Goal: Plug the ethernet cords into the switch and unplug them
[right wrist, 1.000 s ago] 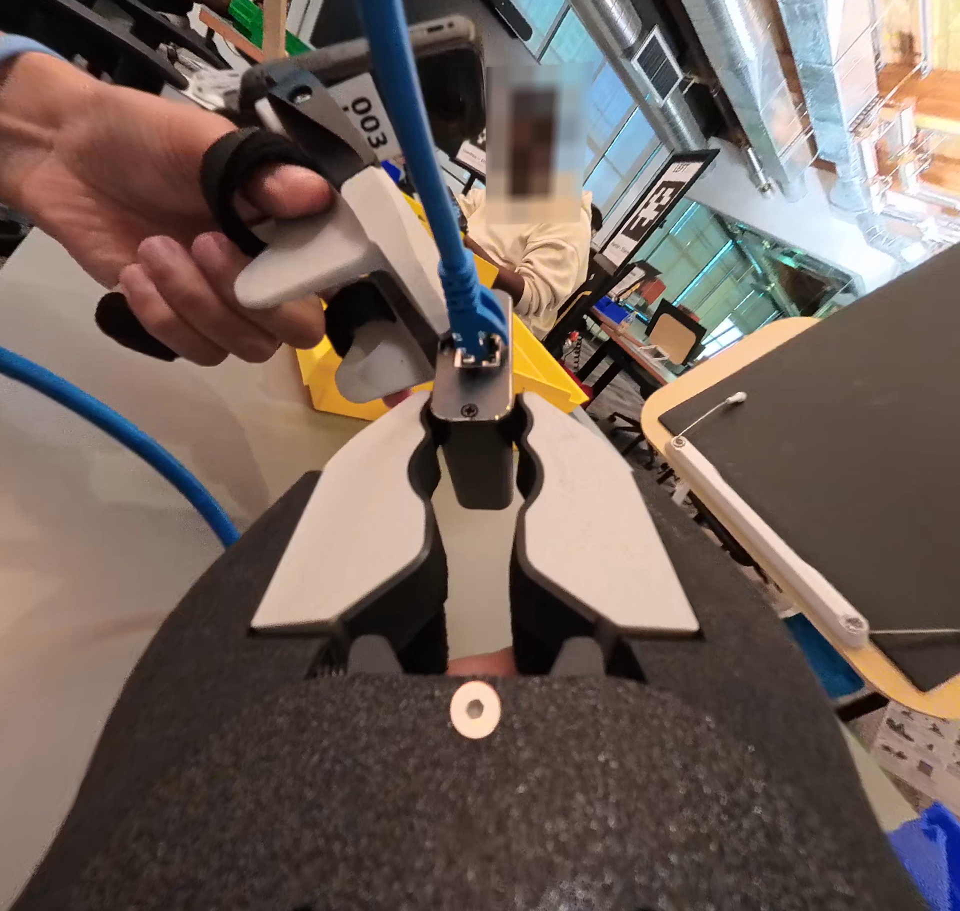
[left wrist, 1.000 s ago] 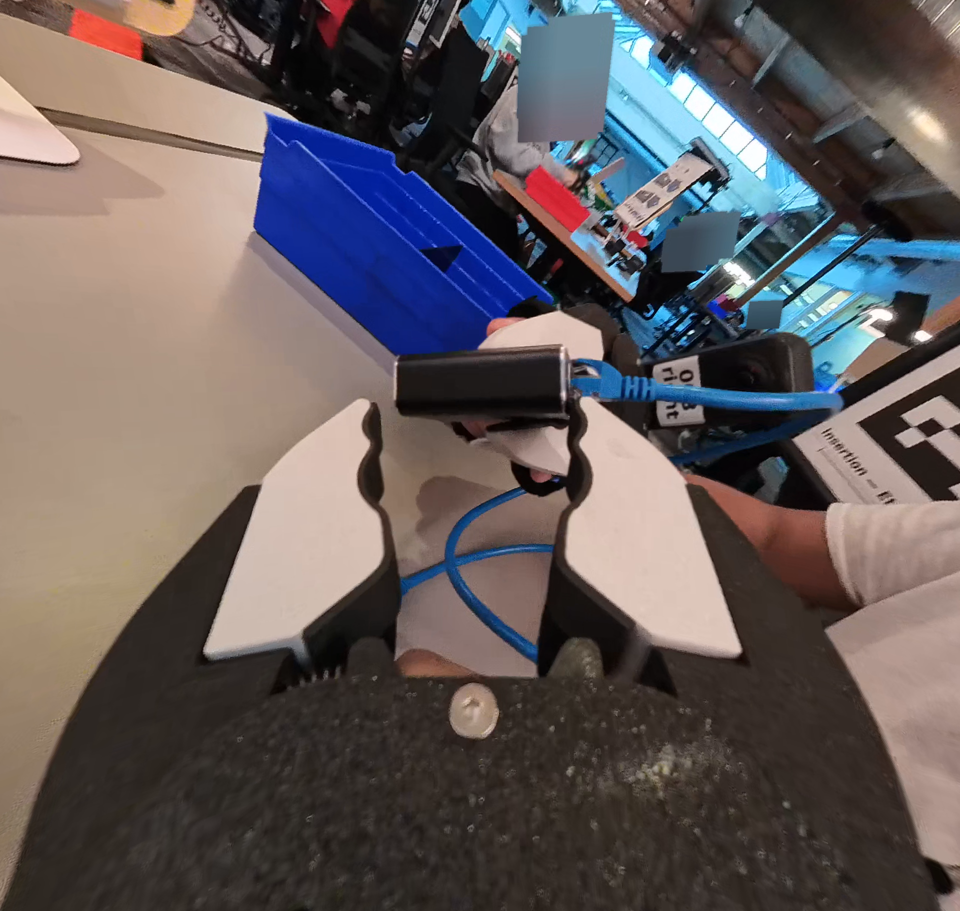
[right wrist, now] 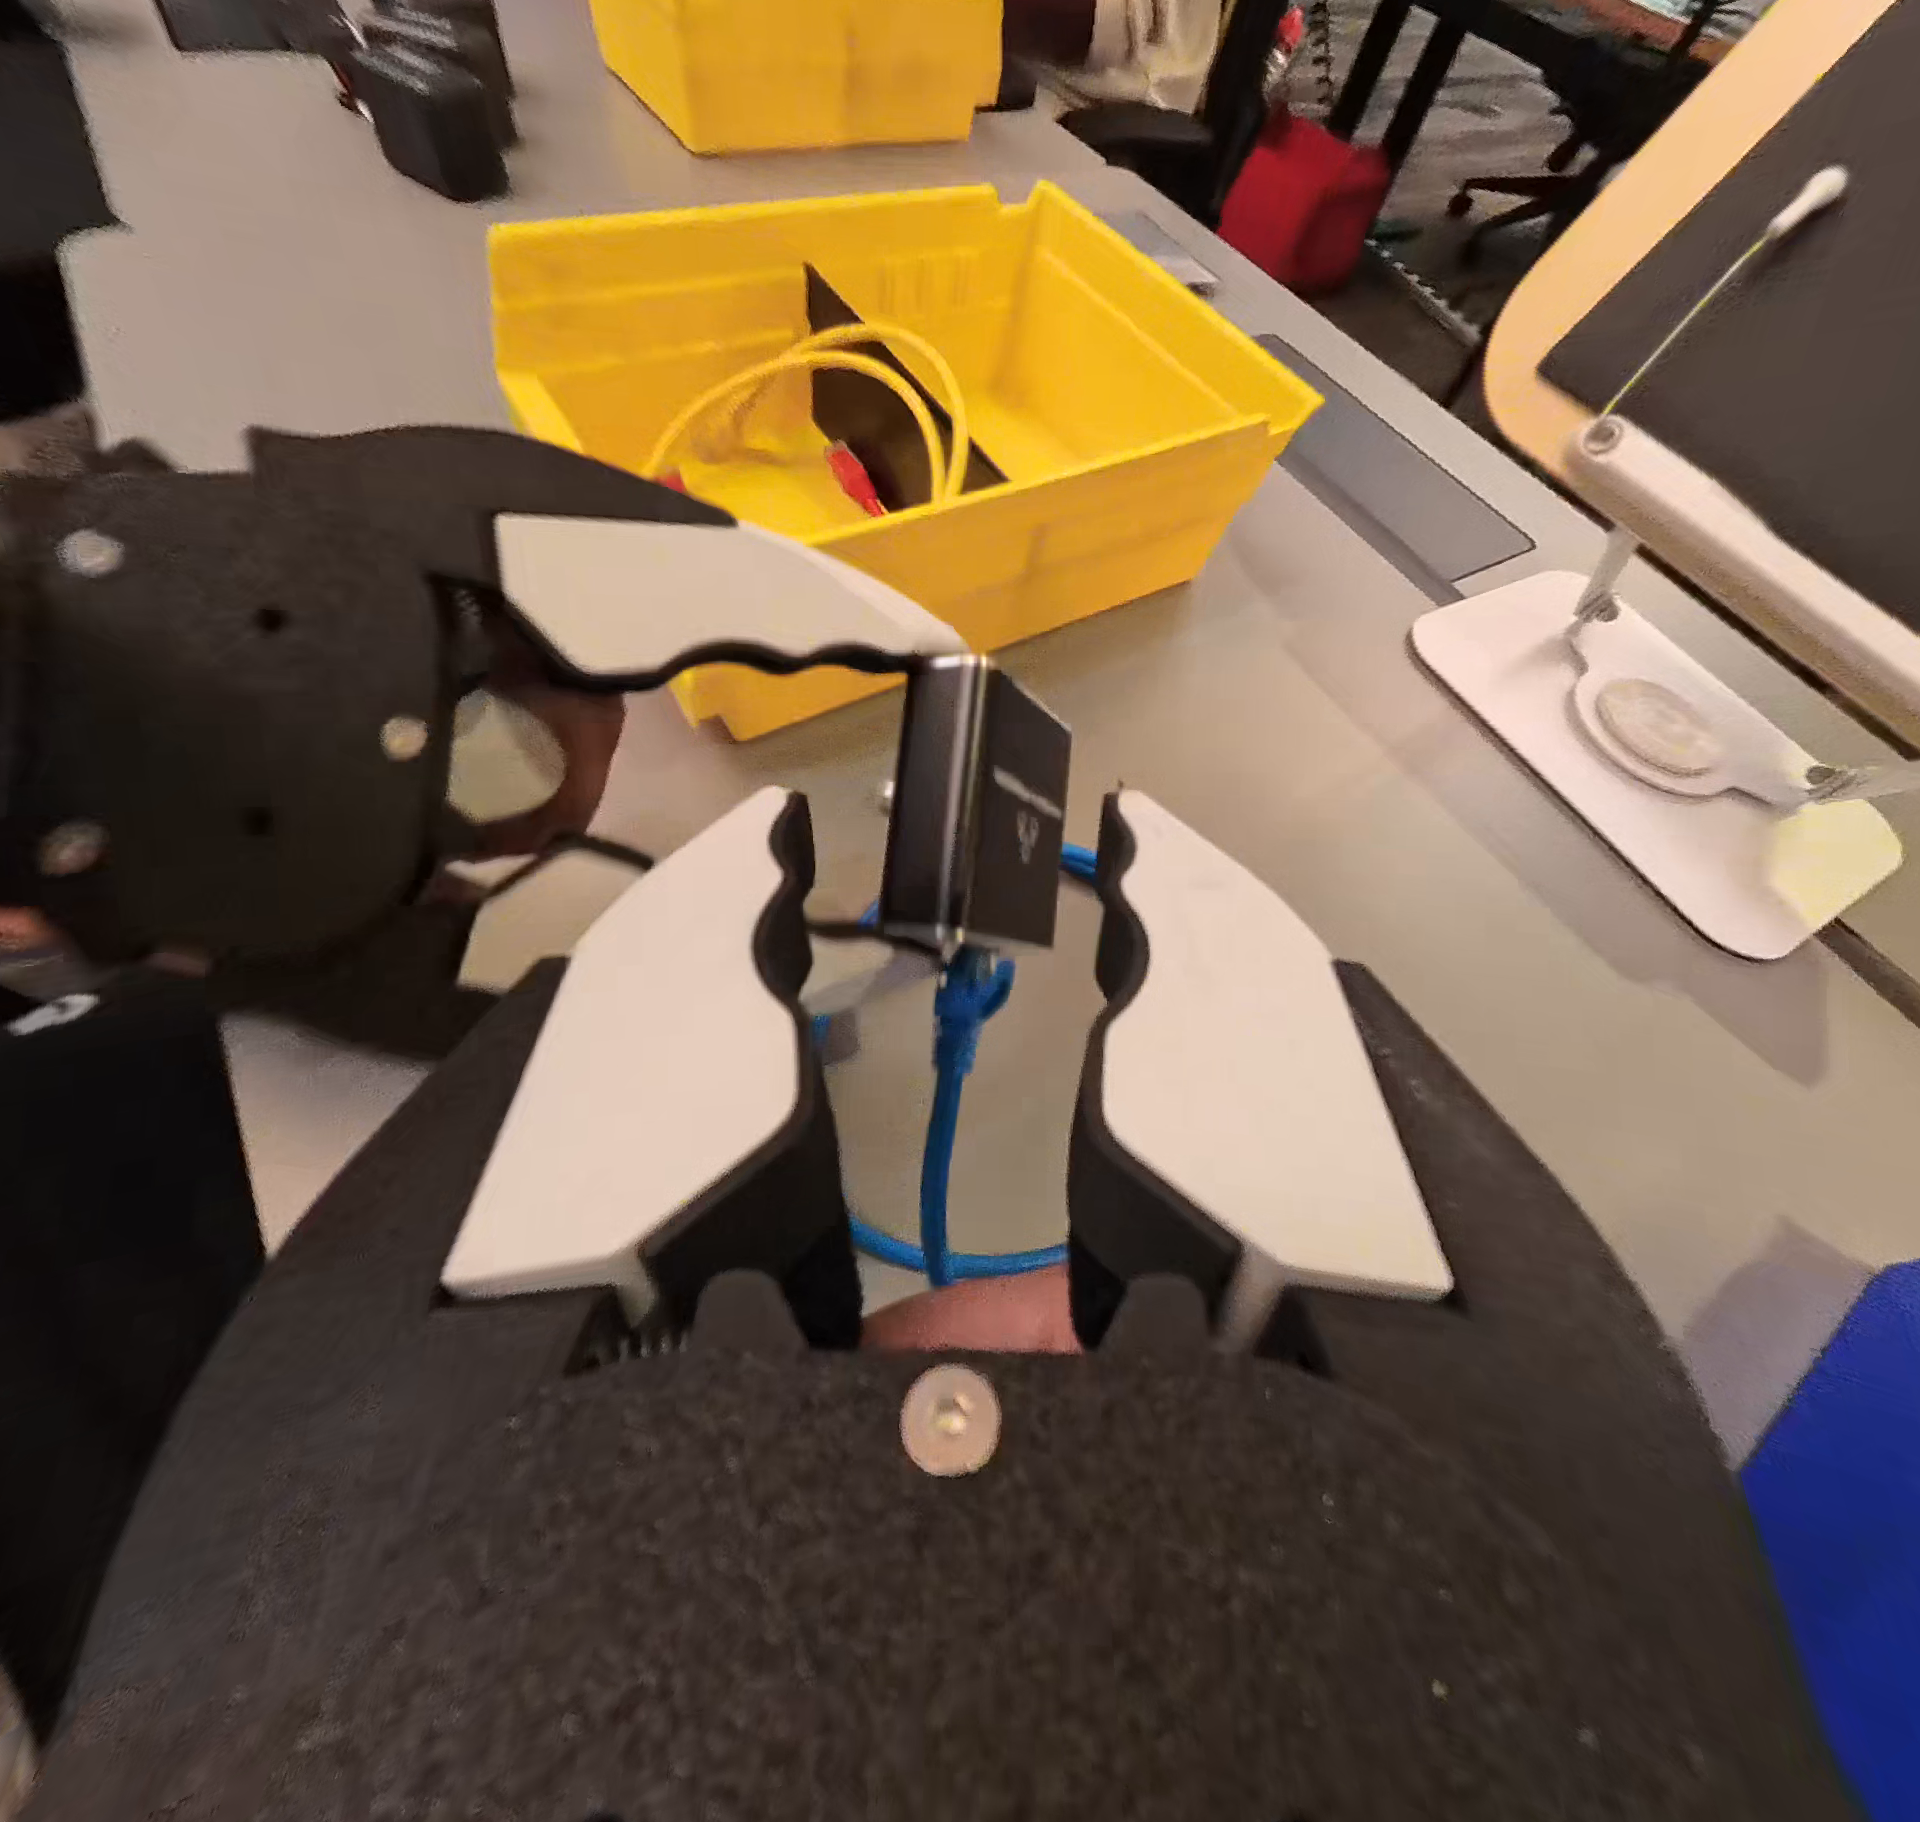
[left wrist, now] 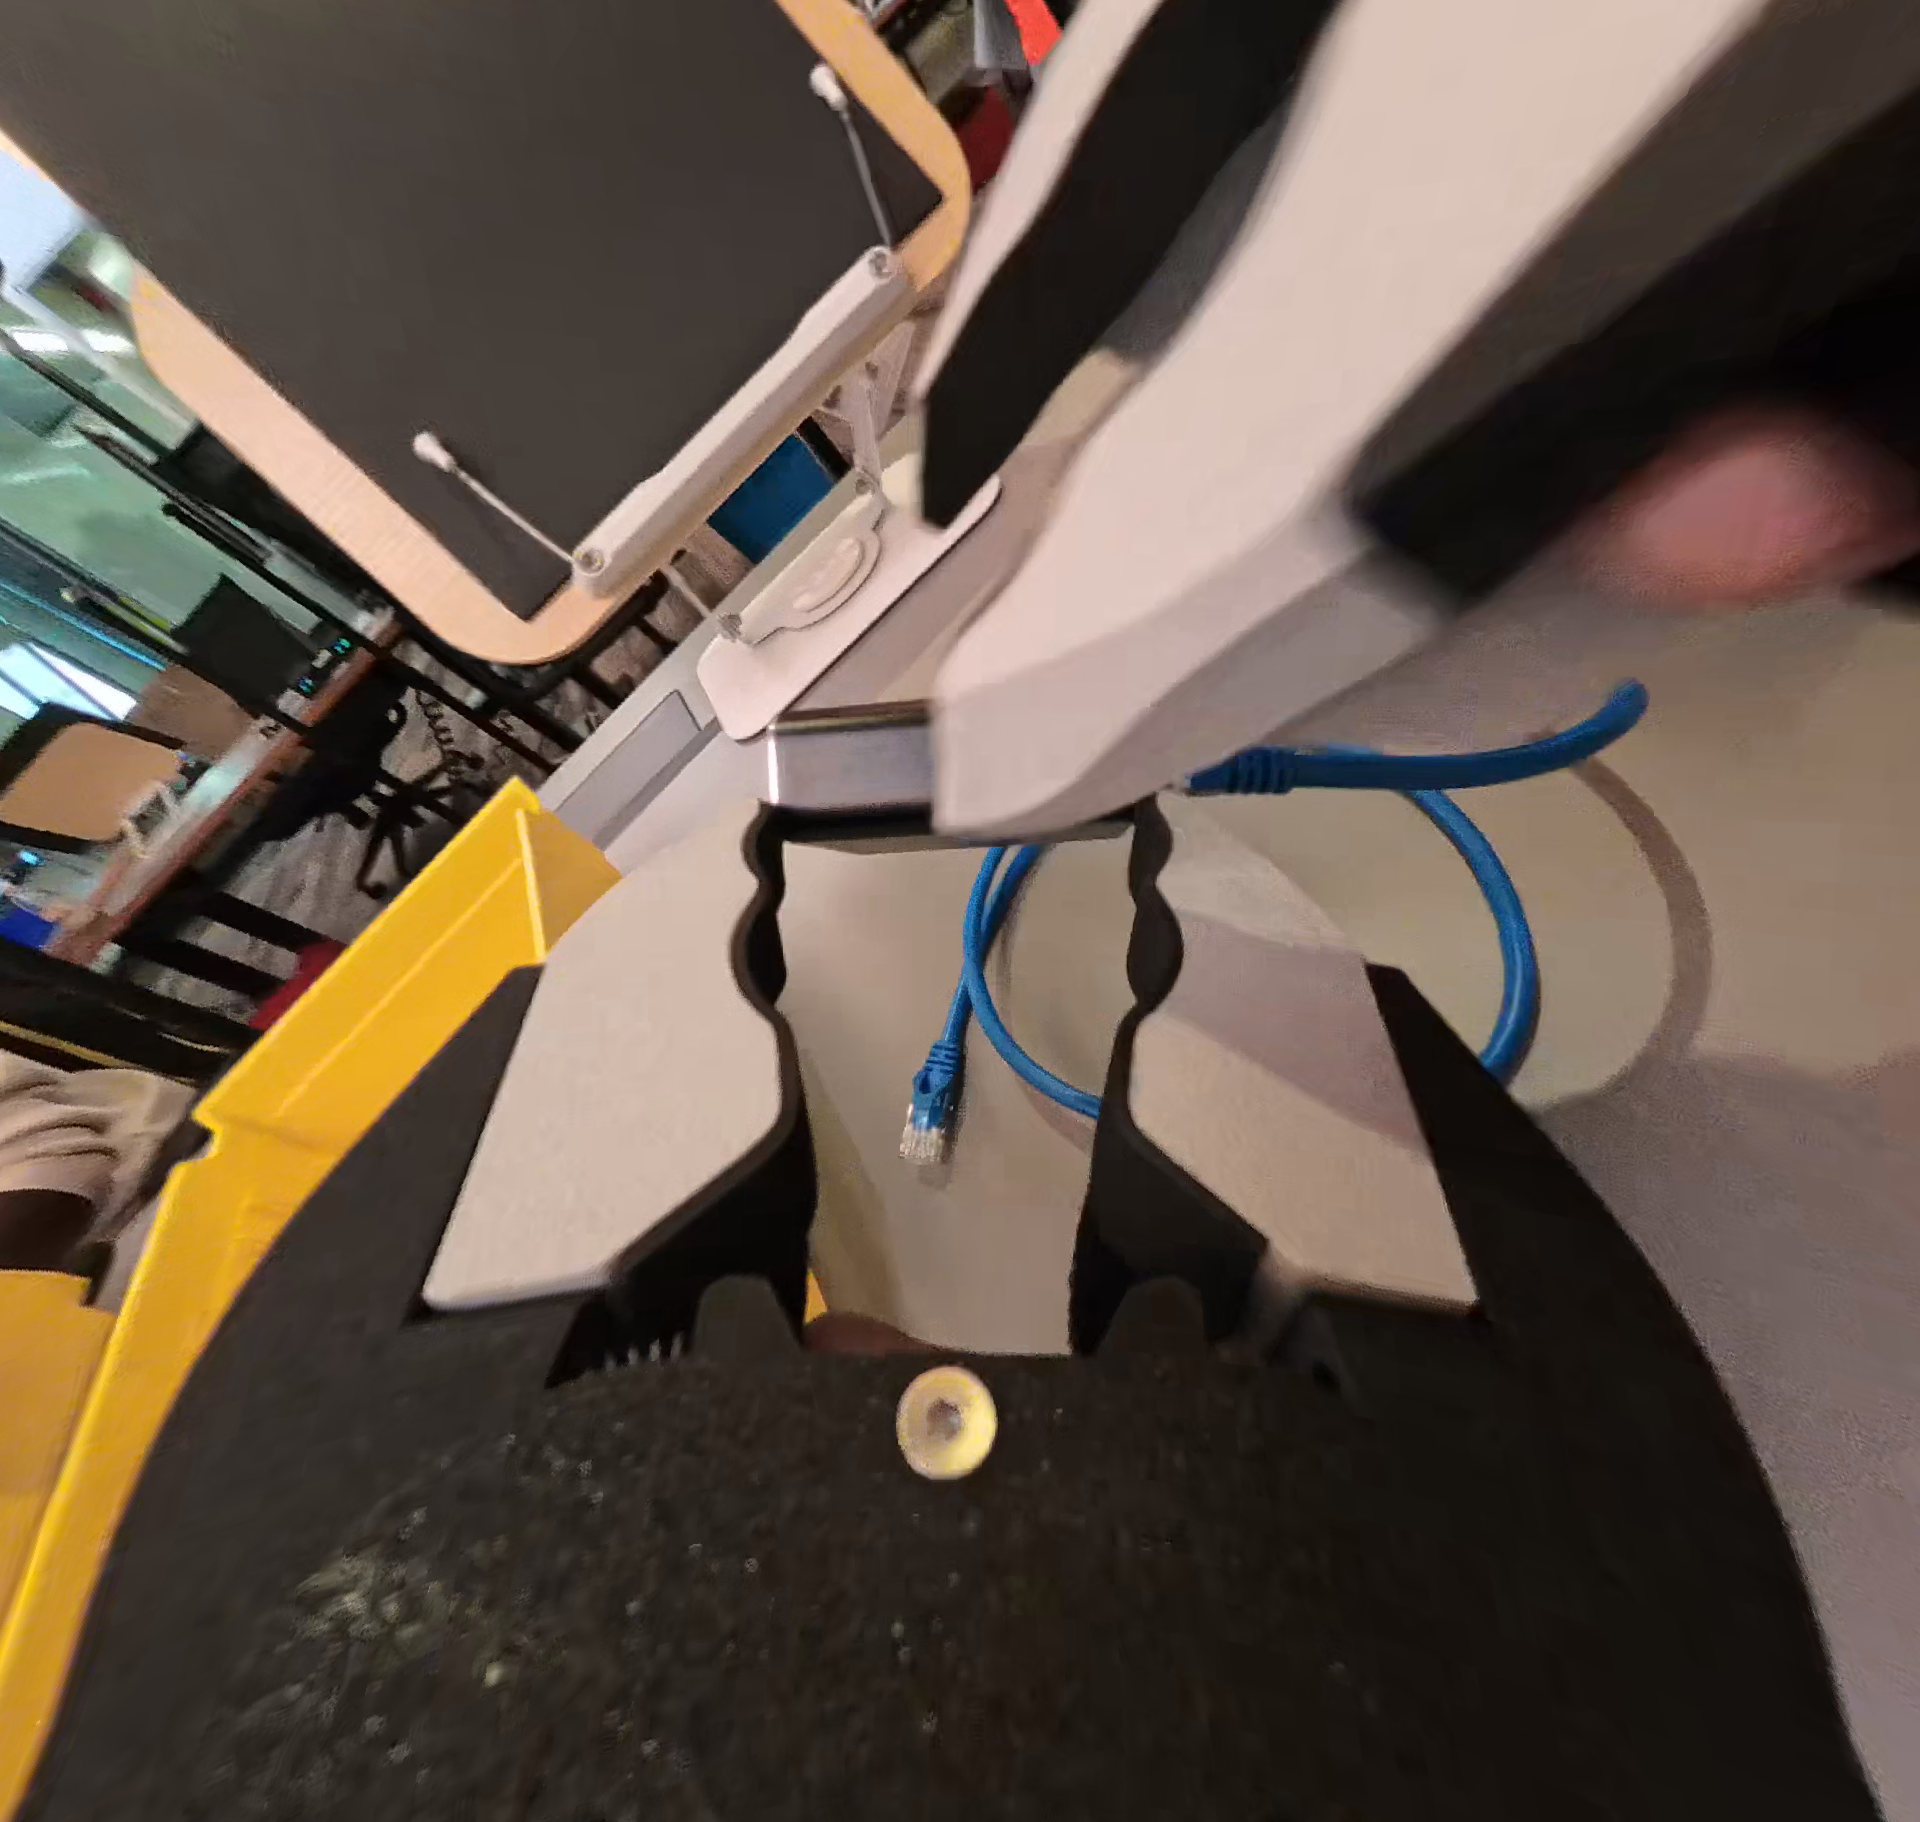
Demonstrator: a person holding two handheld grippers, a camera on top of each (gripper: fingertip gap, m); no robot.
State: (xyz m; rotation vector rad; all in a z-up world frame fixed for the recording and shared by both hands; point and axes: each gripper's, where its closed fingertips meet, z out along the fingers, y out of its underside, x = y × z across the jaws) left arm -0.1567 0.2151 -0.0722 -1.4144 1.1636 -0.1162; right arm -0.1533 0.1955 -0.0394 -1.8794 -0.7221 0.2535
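Right tongs spread wide. Between their fingers the blue ethernet cord rises from the table into the black switch at their tips. Left tongs pinch the switch end to end. Yellow bin beyond.

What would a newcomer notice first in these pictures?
The black switch hangs in the air between the fingertips of the open right gripper, held endwise by the left gripper, with a blue cord plugged in below. Behind it stands a yellow bin holding a yellow cord.
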